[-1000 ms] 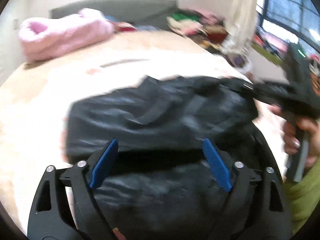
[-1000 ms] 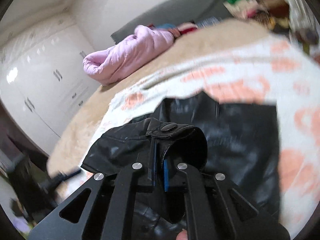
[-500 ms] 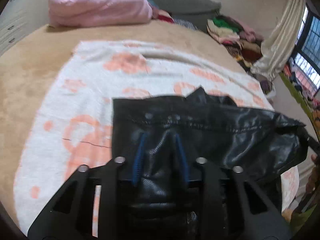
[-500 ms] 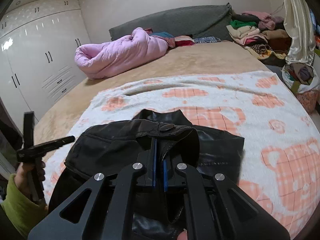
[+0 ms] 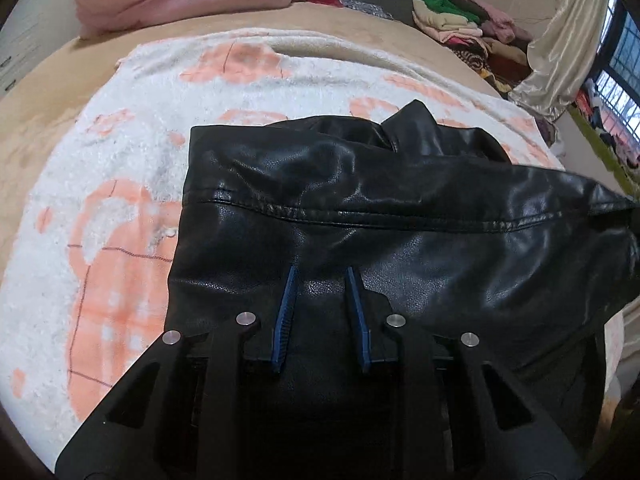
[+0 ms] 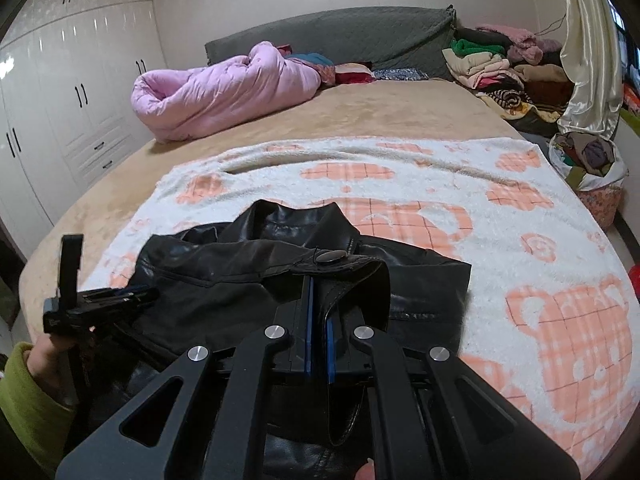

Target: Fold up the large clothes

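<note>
A black leather jacket (image 5: 360, 200) lies on a white blanket with orange teapot prints (image 5: 120, 208). My left gripper (image 5: 320, 276) is closed onto the jacket's near edge, its blue pads gripping a fold of leather. My right gripper (image 6: 318, 292) is shut on the jacket's snap-button cuff (image 6: 344, 264), holding it over the jacket body (image 6: 224, 276). The left gripper also shows in the right wrist view (image 6: 120, 296), at the jacket's left side.
A pink quilt (image 6: 224, 88) lies at the bed's head by a grey headboard (image 6: 328, 40). Folded clothes (image 6: 500, 60) are piled at the right. White wardrobes (image 6: 60, 100) stand left. A bag of clothes (image 6: 592, 164) sits beside the bed.
My left gripper went from wide open to closed on the jacket's edge. My right gripper kept hold of the cuff and steadied over the jacket.
</note>
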`<action>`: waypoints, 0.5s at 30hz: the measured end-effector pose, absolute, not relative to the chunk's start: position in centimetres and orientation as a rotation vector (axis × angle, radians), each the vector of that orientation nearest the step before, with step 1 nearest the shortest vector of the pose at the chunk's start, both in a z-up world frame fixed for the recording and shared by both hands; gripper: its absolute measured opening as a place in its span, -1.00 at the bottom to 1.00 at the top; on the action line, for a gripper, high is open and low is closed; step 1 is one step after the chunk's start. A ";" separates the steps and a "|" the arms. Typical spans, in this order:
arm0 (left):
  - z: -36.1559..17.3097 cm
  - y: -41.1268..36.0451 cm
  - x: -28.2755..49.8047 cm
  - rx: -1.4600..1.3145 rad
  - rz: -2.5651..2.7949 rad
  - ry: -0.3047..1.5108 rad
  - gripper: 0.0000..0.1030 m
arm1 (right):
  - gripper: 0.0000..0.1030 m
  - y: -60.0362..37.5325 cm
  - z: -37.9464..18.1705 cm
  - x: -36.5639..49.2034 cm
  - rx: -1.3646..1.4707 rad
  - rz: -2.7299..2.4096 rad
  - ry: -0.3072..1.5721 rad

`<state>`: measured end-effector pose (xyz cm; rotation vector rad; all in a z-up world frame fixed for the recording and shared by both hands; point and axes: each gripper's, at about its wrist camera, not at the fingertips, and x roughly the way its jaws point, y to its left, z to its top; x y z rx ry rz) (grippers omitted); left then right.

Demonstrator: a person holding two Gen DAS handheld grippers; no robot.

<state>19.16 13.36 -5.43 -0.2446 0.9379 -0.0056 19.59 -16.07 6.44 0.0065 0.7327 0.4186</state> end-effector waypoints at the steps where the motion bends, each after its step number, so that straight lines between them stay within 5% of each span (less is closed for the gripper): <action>1: -5.3 13.4 19.1 -0.241 -0.006 0.938 -0.65 | -0.87 -16.0 6.4 19.6 0.000 0.411 0.735; 5: -5.1 13.0 19.1 -0.214 0.000 0.938 -0.67 | -0.69 -16.5 5.3 19.9 -0.015 0.375 0.793; 9: -5.0 13.0 19.1 -0.217 -0.001 0.940 -0.67 | -0.14 -17.6 4.7 19.2 -0.011 0.300 0.804; 12: -4.9 12.8 19.1 -0.205 0.002 0.941 -0.67 | -0.19 -18.5 5.3 18.3 0.039 0.279 0.760; 15: -4.9 12.7 19.2 -0.196 0.006 0.943 -0.67 | -0.62 -17.8 6.1 17.8 0.030 0.300 0.703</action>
